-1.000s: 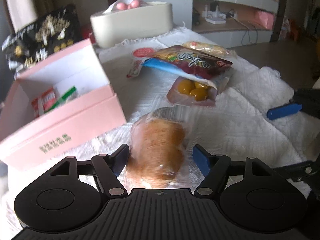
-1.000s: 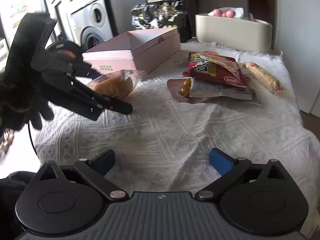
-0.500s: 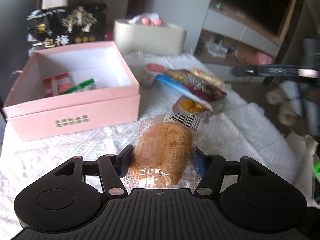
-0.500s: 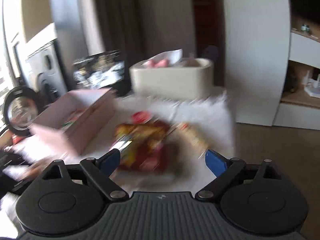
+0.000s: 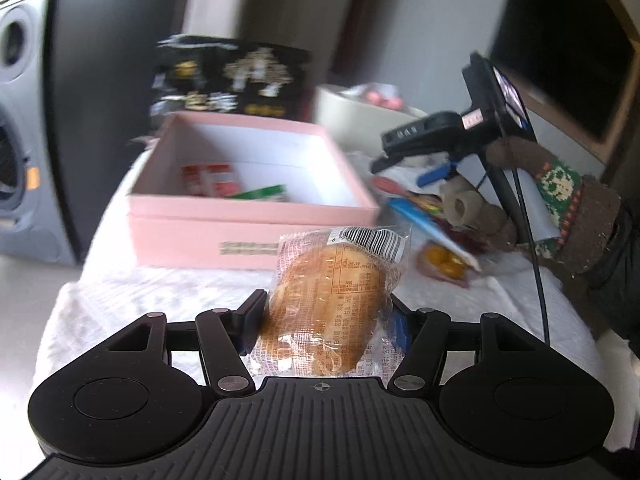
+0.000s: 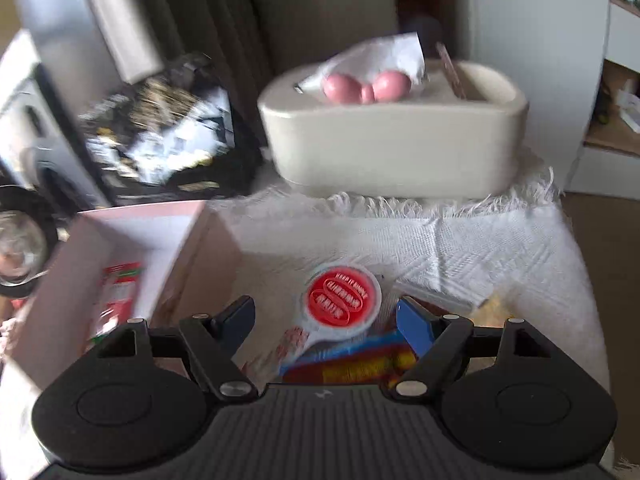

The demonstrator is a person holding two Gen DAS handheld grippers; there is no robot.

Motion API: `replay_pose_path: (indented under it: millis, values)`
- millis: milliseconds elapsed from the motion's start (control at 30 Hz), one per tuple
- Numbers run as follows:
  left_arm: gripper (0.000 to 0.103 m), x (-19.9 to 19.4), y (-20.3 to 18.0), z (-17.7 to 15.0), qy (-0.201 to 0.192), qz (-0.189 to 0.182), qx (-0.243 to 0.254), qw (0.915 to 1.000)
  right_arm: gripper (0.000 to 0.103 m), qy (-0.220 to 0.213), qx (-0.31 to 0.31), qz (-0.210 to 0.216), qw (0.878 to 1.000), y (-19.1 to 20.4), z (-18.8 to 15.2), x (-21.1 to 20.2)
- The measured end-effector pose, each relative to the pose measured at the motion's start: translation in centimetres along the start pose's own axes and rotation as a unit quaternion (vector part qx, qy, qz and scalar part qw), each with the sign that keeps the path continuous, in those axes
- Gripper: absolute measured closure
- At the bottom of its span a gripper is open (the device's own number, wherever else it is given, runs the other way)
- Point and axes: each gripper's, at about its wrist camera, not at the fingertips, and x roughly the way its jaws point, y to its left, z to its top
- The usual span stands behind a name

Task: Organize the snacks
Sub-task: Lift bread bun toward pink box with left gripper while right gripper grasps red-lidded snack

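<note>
Taking the pink box (image 5: 248, 216) as the landmark and reading from its left to its right: the box sits open on the white-clothed counter (image 5: 120, 292), with a red-and-white packet (image 5: 208, 178) and a green one (image 5: 260, 193) already lying inside it. Just in front of its near wall, the left tool (image 5: 324, 320) is now clamped on the wrapped bread bun (image 5: 328, 300) and carries it clear of the cloth, whereas 1 second ago the bun lay on the cloth between wider jaws. That reads as the pickup being done, with only the drop into the box left. To the right of the box, the right tool (image 6: 324, 316) has swung over from the bare cloth to the snack pile; its jaws are closing, still apart, with the red round-labelled packet (image 6: 340, 300) lying below the gap but not pinched. A second item looks about to be taken.
</note>
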Motion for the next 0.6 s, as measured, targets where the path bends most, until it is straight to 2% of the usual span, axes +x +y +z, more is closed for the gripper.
replay_pose_path:
  millis: [133,167,200,267,300,333,500,600]
  values:
    - [0.037,-0.3,2.2,-0.5,0.004,0.01,-0.044,0.999,0.025,0.044,0.009,-0.01,0.999,0.3,0.4,3.1]
    - [0.037,-0.5,2.6,-0.7,0.001,0.009,-0.046,0.9989,0.028,0.044,0.004,-0.013,0.999,0.4,0.3,3.5]
    - [0.037,-0.6,2.9,-0.9,-0.001,0.009,-0.048,0.9988,0.044,0.04,-0.006,-0.016,0.999,0.6,0.1,3.5]
    - [0.037,-0.8,3.5,-1.1,-0.004,0.007,-0.054,0.9985,0.045,0.041,-0.015,-0.01,0.999,0.7,0.0,3.1]
    - [0.037,-0.8,3.6,-1.2,-0.004,0.005,-0.055,0.9985,0.077,0.038,-0.012,-0.003,0.999,0.6,0.0,2.6]
    - [0.037,-0.8,3.7,-1.3,-0.005,0.003,-0.056,0.9984,0.094,0.039,-0.017,0.002,0.999,0.6,0.0,2.0]
    - [0.037,-1.1,3.7,-1.8,0.0,-0.007,-0.051,0.9987,0.094,0.02,-0.049,0.039,0.998,0.8,-0.5,-2.7]
    - [0.037,-1.3,3.4,-1.7,-0.004,-0.004,-0.054,0.9985,0.092,0.001,-0.082,0.027,0.996,1.6,-0.7,-4.5]
